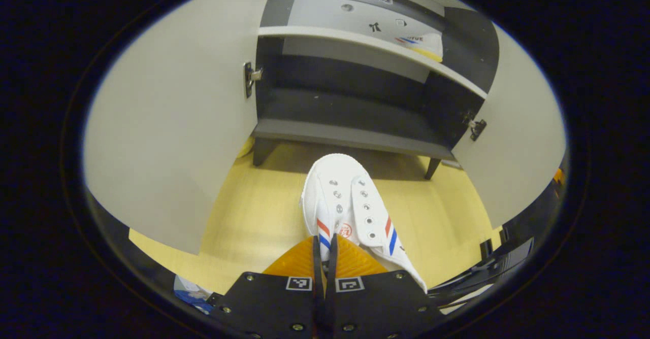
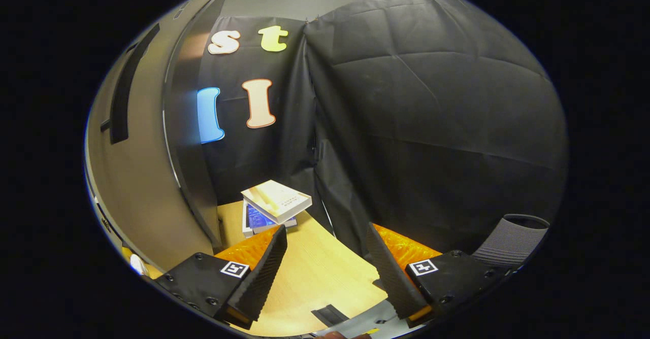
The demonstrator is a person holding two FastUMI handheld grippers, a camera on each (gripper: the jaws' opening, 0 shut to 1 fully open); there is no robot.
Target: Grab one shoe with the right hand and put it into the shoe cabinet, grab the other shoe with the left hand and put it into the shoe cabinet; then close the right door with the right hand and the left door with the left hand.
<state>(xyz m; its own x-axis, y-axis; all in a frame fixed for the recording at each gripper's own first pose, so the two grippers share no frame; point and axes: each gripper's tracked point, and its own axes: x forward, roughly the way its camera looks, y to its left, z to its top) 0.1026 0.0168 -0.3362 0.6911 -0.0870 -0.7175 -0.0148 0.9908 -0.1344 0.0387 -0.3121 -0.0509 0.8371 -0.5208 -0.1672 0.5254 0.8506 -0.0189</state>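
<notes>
One white shoe (image 1: 345,202) pinched in the left tool (image 1: 325,250) points toe-first toward the shoe cabinet (image 1: 355,115); right tool (image 2: 325,263) spread wide.

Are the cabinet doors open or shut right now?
Open: left door and right door swing wide, baring the shelves.

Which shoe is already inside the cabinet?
The shoe on the upper shelf, far right. The other shoe is pinched in the left gripper, outside.

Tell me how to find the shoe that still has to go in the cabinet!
Find the open shoe cabinet with both doors swung wide. On the yellow floor just before it is a white shoe, pinched by the left gripper. Its twin already sits on the upper shelf; this one is still outside.
</notes>
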